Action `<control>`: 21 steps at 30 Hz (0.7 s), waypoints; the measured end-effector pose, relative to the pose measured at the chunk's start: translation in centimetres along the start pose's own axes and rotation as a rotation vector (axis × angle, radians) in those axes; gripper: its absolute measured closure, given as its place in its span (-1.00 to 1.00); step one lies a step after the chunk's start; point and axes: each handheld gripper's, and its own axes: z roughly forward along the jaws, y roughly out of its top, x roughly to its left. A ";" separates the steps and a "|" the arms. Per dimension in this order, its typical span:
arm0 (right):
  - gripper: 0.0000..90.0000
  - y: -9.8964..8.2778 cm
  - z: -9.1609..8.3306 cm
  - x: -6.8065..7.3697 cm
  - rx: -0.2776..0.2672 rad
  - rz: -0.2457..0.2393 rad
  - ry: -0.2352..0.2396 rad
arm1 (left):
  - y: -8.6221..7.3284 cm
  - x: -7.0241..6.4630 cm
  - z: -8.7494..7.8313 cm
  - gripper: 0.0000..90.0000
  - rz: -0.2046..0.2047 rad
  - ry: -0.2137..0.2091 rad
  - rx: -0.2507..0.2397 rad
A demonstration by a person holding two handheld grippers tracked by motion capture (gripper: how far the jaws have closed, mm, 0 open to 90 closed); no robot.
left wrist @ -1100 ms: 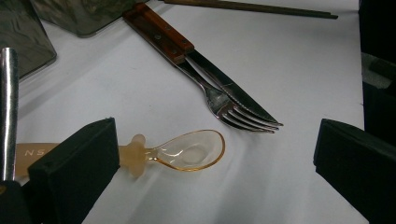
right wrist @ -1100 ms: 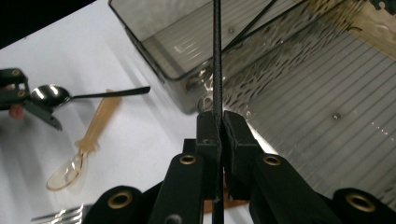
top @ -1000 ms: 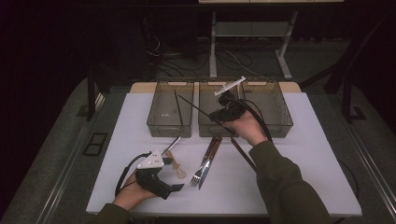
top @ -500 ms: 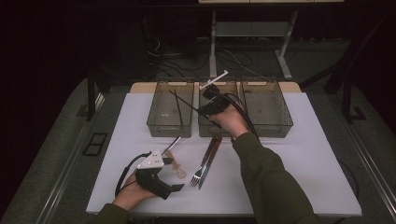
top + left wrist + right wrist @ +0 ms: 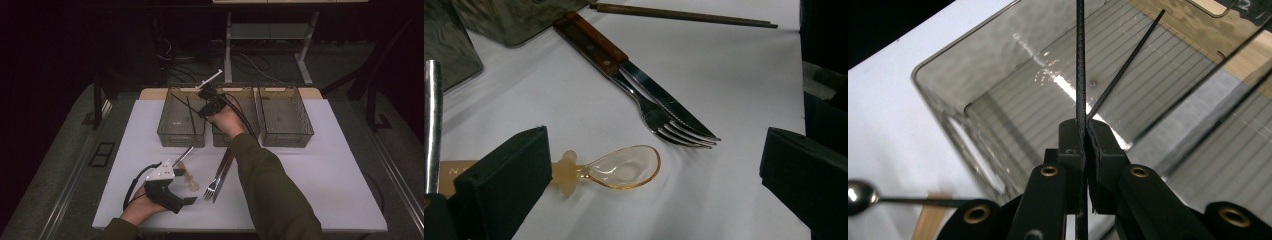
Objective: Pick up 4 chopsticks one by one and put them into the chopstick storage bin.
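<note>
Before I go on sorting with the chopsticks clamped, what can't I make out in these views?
- Chopsticks: right gripper view, far tips cut off by the top edge.
- Spoon: left gripper view, handle hidden behind the left hand-held gripper, whose jaws stand wide apart.
- Right hand-held gripper: high view, jaws too small and dark to read.
- Left bin: high view, contents too dim to identify.

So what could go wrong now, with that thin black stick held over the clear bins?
1. The right gripper pinches the stick near one end, so the long free part could swing or twist in the fingers.
2. The stick hangs over the left bin; its low end could catch the rim and slip out.
3. The left gripper rests open beside the spoon and could nudge it into the fork.
</note>
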 end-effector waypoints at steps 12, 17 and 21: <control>0.91 2.1 3.4 0.2 0.049 0.048 -0.045 | 0.1 0.1 -0.2 -1.00 0.000 -0.008 -0.012; 0.90 2.4 4.4 0.1 0.059 0.073 -0.058 | 0.2 0.0 -0.2 -1.00 0.004 -0.014 -0.011; 0.90 2.6 5.0 0.2 0.065 0.080 -0.061 | 0.2 0.0 -0.2 -1.00 0.004 -0.015 -0.013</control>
